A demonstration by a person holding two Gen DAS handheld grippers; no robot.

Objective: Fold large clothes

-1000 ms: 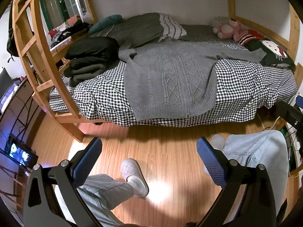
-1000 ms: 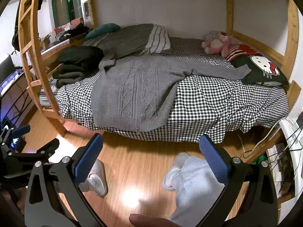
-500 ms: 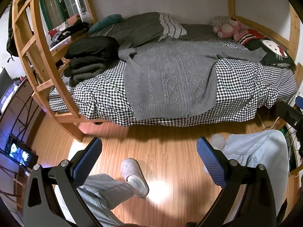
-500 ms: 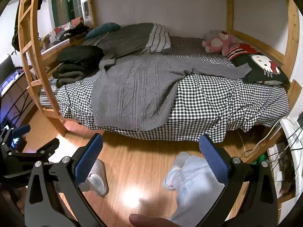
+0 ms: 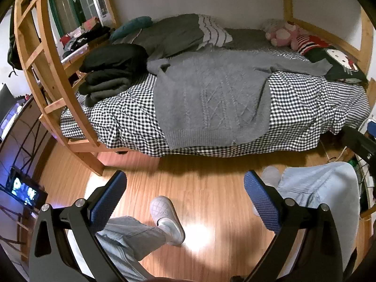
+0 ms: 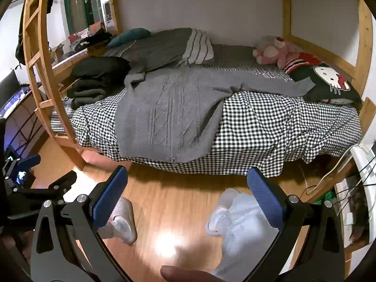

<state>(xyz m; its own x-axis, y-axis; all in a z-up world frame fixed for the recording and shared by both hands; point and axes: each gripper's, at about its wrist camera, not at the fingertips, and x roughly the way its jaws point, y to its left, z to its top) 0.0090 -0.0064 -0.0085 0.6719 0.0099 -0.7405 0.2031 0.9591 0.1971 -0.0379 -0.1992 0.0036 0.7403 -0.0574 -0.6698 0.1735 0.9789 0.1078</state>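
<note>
The gray cable-knit cardigan point(image 5: 211, 98) is being faced lengthwise, ahead on the bed point(image 5: 305, 108), by the left hand-held gripper point(image 5: 185, 202) and the right hand-held gripper point(image 6: 188, 199), both being held wide open and empty, equally near.

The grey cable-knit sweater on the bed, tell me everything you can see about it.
The grey sweater is a thick-looking cable knit with diamond patterning and a ribbed hem. It lies spread flat on the black-and-white checked sheet, hem hanging slightly over the bed's near edge. One long sleeve stretches right, its cuff reaching the Hello Kitty pillow. The other sleeve is bunched near the stack of dark folded clothes. Neither gripper touches it.
</note>
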